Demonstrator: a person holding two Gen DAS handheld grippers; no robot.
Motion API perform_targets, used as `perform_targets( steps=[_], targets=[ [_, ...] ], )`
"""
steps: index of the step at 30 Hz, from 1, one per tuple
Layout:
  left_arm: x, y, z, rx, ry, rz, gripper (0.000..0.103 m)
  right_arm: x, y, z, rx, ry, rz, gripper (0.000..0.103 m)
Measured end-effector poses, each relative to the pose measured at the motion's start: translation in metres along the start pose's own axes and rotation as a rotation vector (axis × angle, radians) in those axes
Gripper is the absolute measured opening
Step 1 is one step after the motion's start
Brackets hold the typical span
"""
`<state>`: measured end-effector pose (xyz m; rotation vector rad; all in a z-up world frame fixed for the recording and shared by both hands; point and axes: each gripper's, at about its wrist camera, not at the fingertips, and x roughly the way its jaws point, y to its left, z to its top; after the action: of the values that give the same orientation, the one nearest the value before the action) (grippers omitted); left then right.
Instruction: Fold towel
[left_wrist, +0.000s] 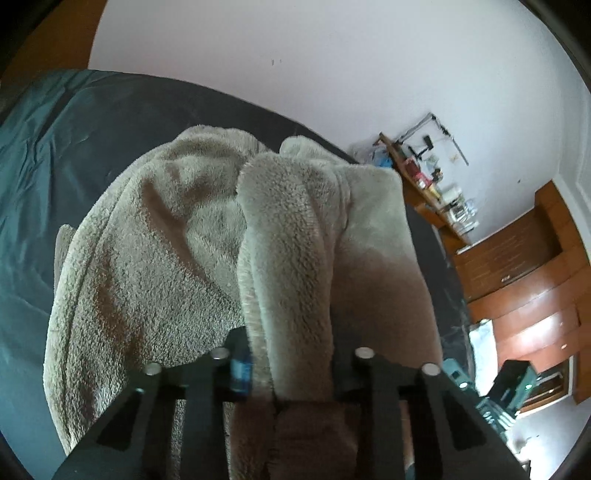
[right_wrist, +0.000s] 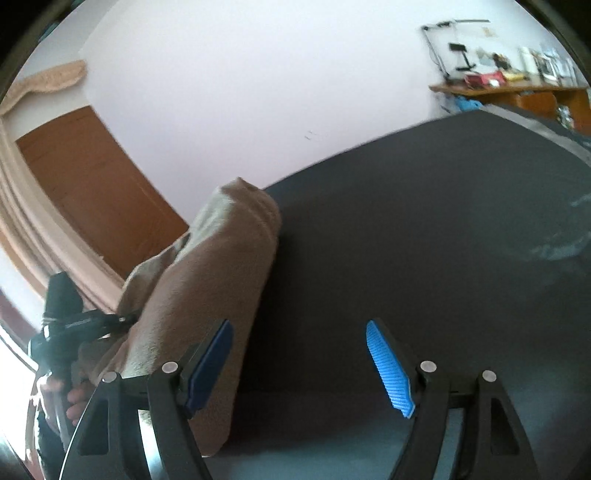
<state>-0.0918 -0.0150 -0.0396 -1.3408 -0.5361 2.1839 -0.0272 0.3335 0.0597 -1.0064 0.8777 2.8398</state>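
On dark bed (left_wrist: 155, 122), one beige towel (left_wrist: 155, 258) lies bunched; left gripper (left_wrist: 295, 365) pinches thick roll of it, lifted toward camera; right gripper (right_wrist: 299, 365) hangs spread wide over bare bed, holding nothing, towel at its left; judged mid-fold, lifted part being carried; next move needs free edge found and laid flat; count: one towel, two grippers.
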Motion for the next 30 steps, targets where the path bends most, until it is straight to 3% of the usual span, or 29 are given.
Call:
perform_targets(
  steps=[7,12,16,21,30],
  targets=[
    [-0.059,-0.01,0.017,0.017,-0.162,-0.095,0.021,0.002,0.007,-0.004,-0.045,-0.004,-0.016,0.077],
    [-0.103,0.0,0.016,0.01,-0.256,-0.053,0.022,-0.002,0.001,-0.005,-0.033,-0.003,-0.015,0.077],
    [-0.087,0.034,0.014,-0.045,-0.22,0.015,0.022,0.003,0.009,-0.007,-0.06,0.005,-0.012,0.077],
    [-0.047,0.074,0.001,-0.071,-0.142,0.047,0.025,0.003,0.021,-0.009,-0.125,-0.009,-0.035,0.077],
    [-0.043,0.095,-0.006,-0.054,-0.172,-0.001,0.051,0.018,0.034,-0.006,-0.207,-0.019,-0.046,0.077]
  ],
)
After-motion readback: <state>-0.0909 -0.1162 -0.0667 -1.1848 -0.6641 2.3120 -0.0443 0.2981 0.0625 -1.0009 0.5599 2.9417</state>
